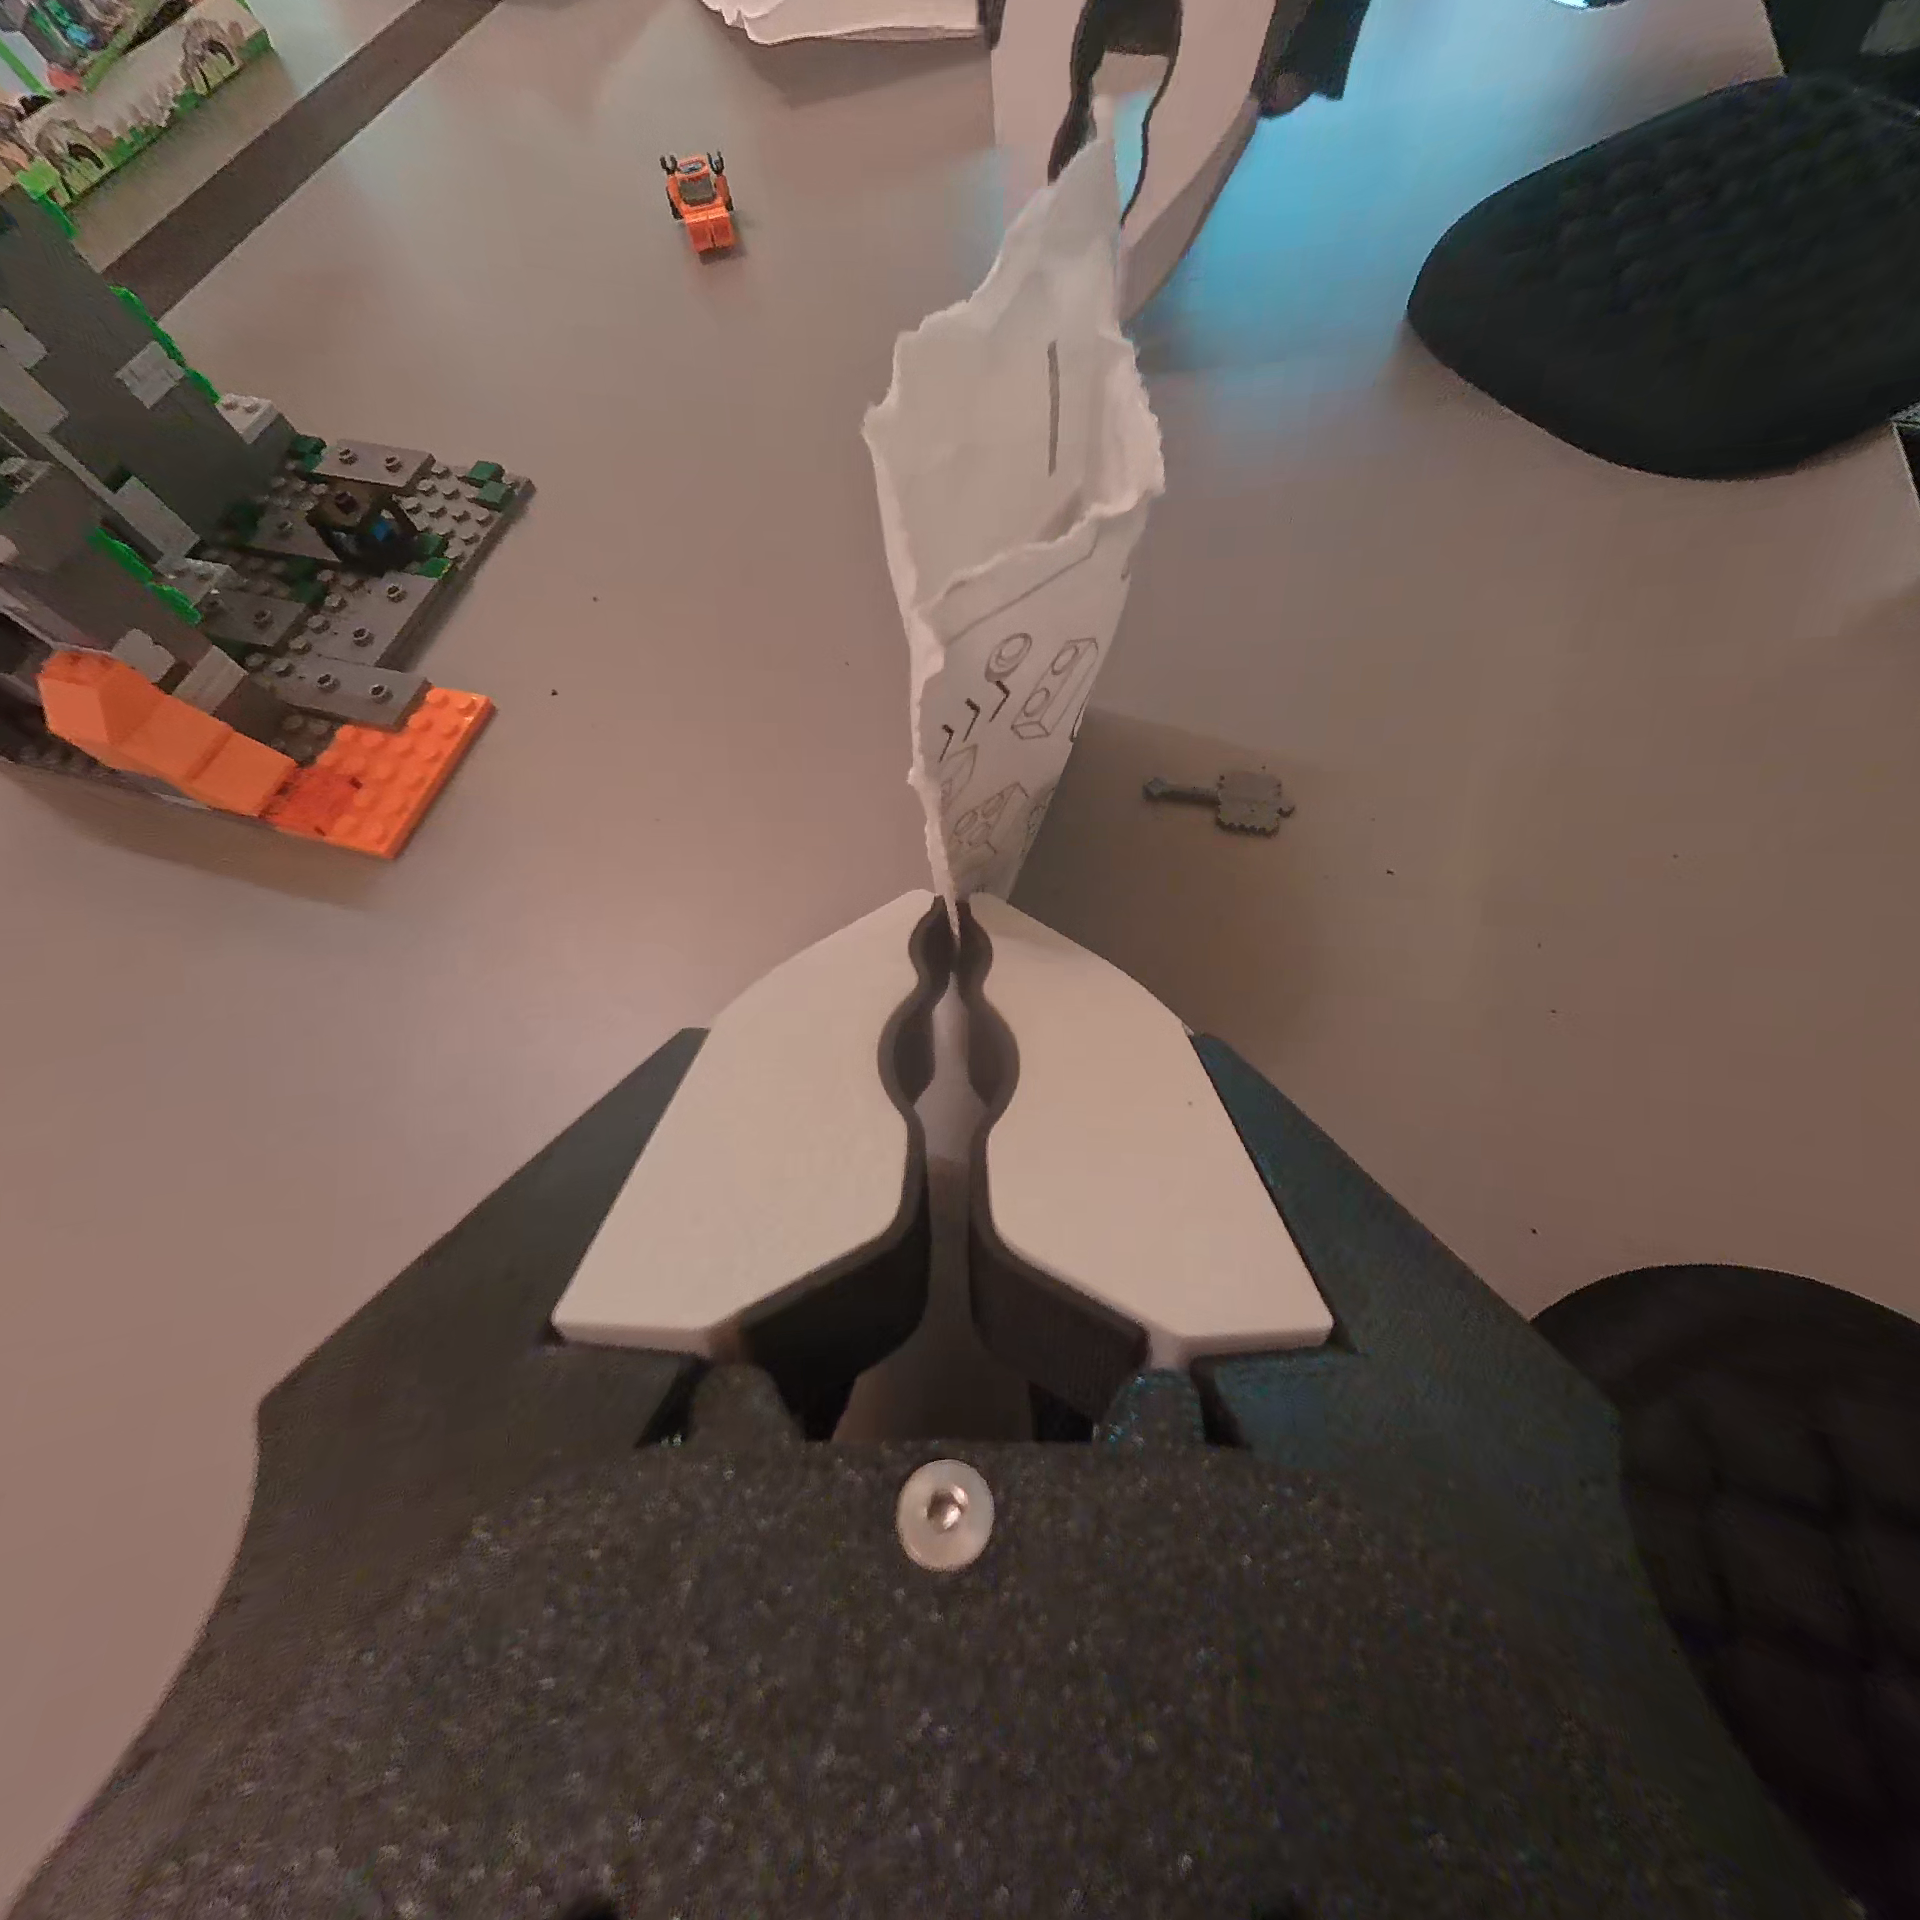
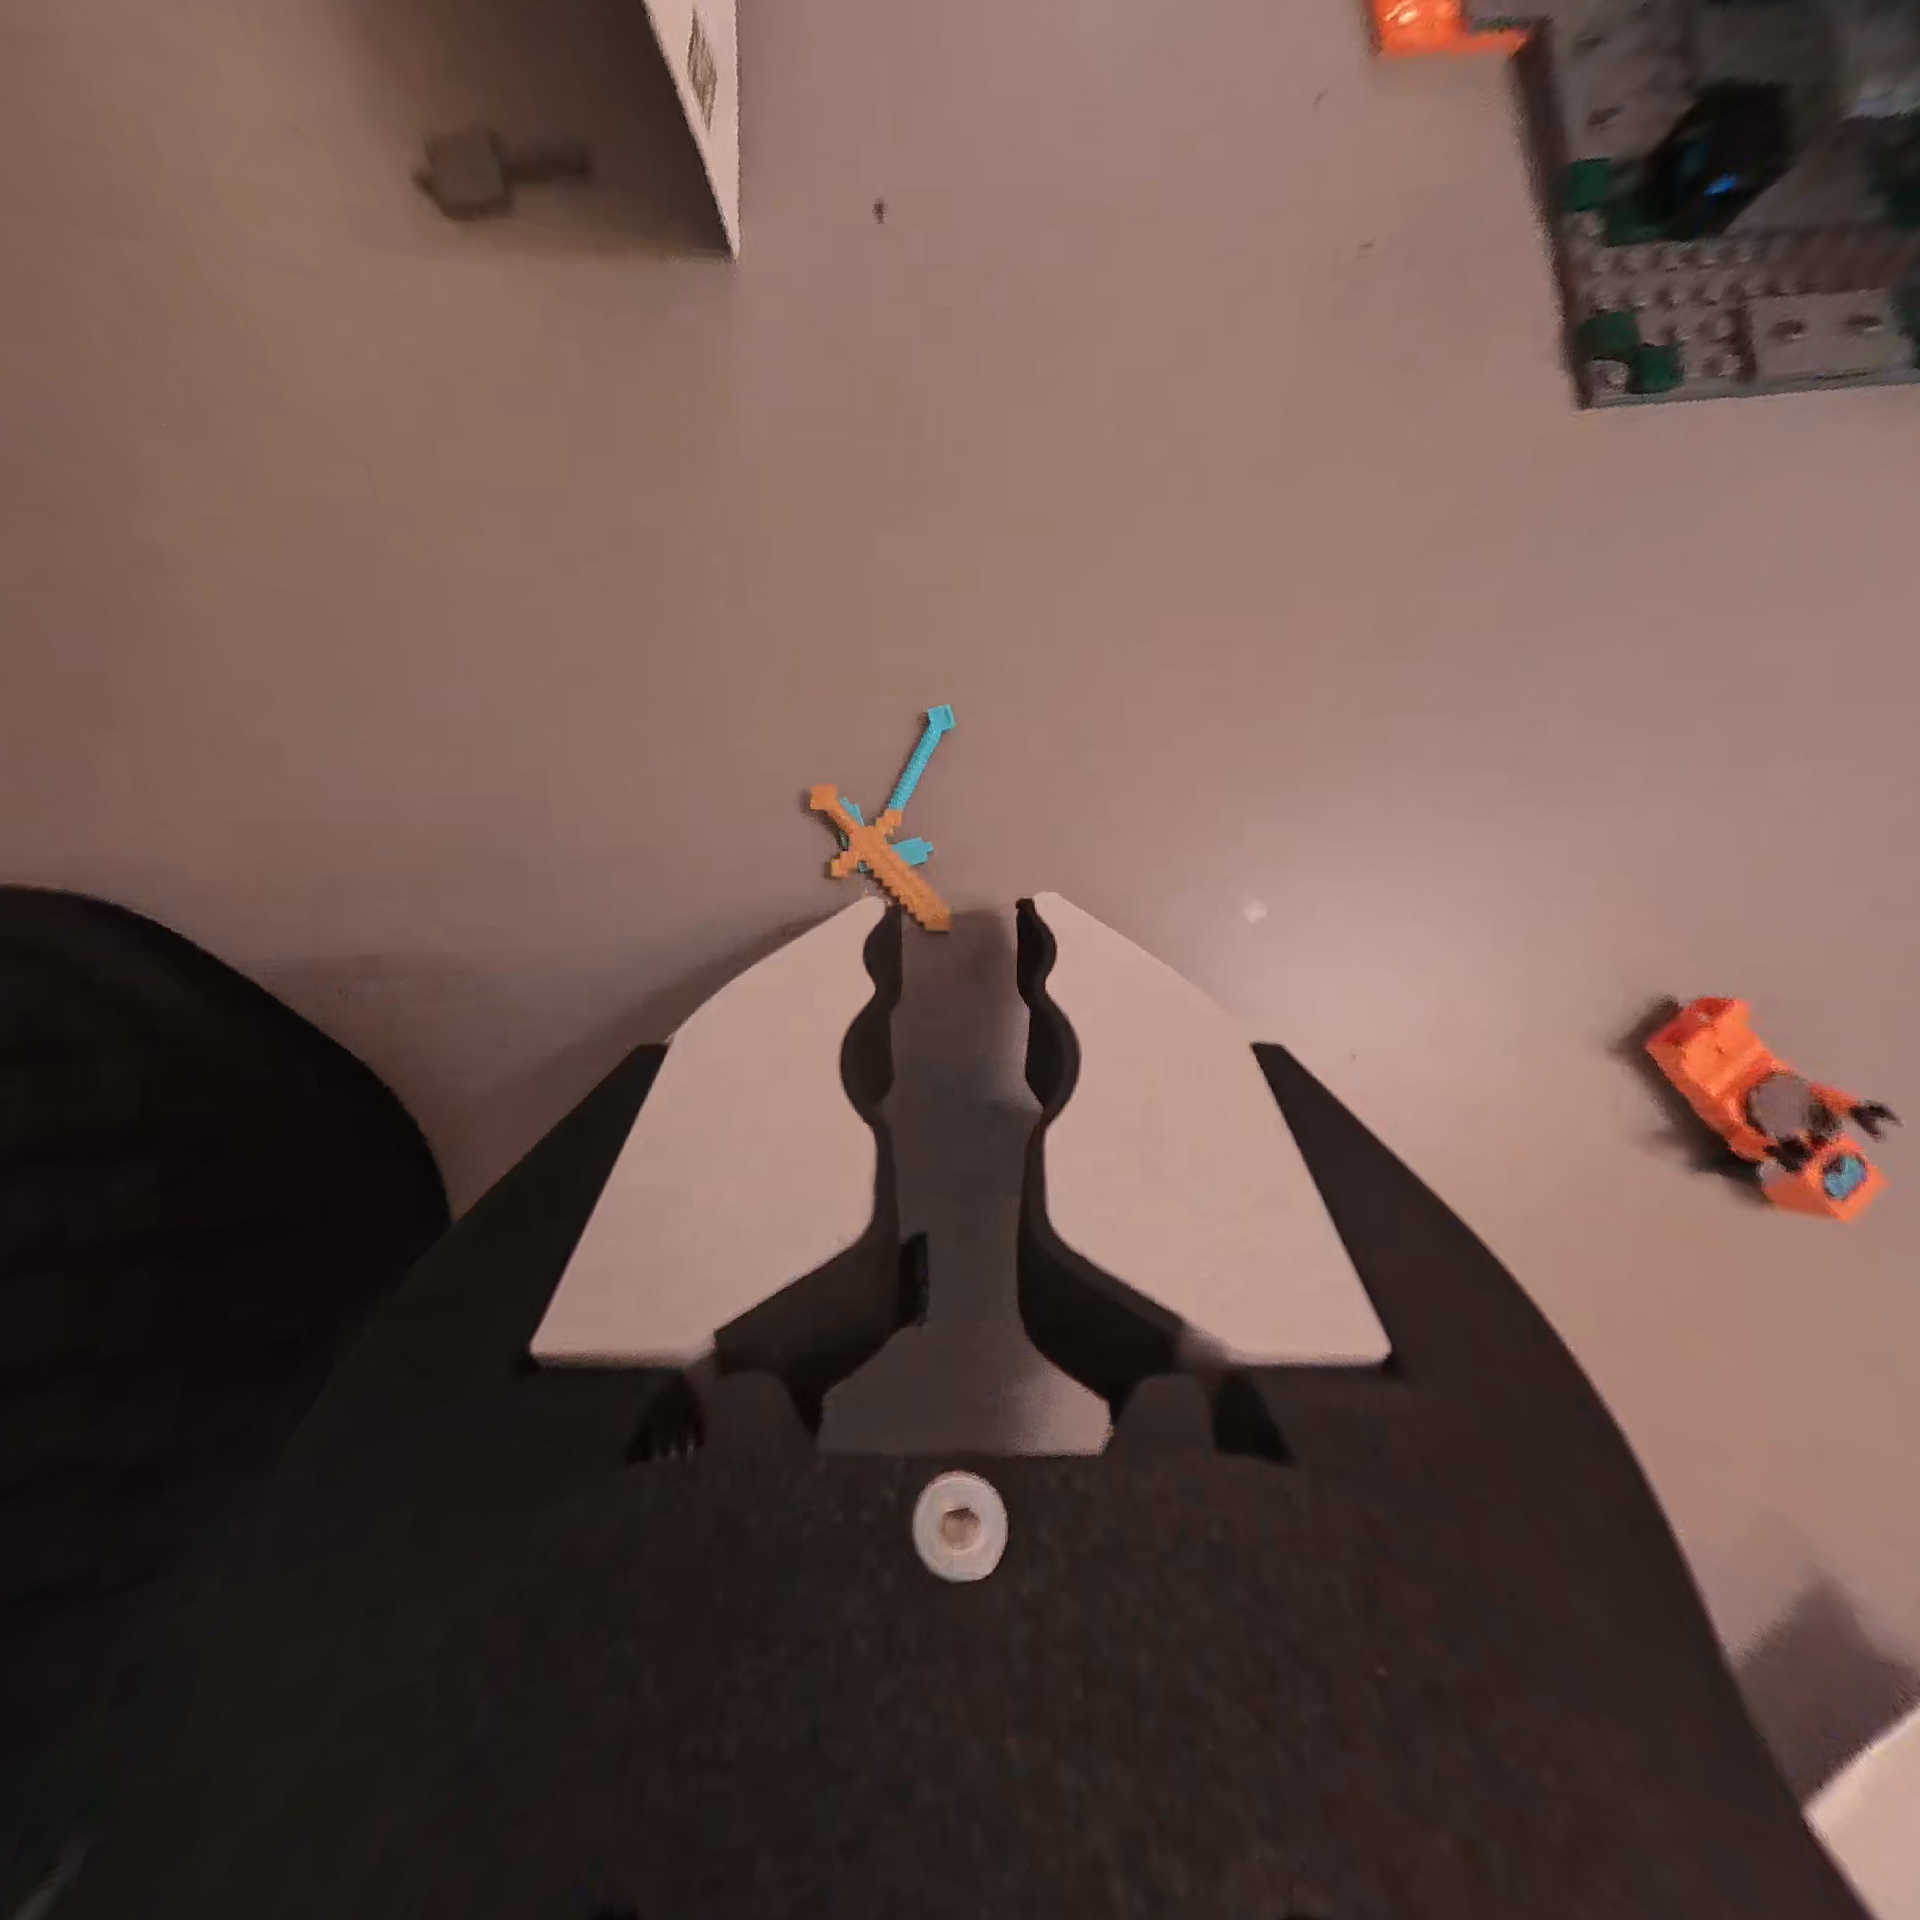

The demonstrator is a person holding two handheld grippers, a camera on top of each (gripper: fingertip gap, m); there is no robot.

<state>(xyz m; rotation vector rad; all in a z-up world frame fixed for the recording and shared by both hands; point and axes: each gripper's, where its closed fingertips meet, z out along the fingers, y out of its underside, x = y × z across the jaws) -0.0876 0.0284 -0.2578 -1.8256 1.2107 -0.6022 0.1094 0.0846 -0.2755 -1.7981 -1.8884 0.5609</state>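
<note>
I see the grey desk (image 2: 1351, 675) carrying a grey-and-green brick-built model on an orange base plate (image 1: 260, 623) at far left. My left tongs (image 1: 953, 914) are clamped on a torn white paper bag printed with brick outlines (image 1: 997, 520). My right tongs (image 2: 956, 914) stand apart and empty. The small orange pixel-style toy sword (image 2: 878, 857) lies diagonally just ahead, its tip near the left finger, crossing a turquoise toy pickaxe (image 2: 914, 774) (slightly farther).
</note>
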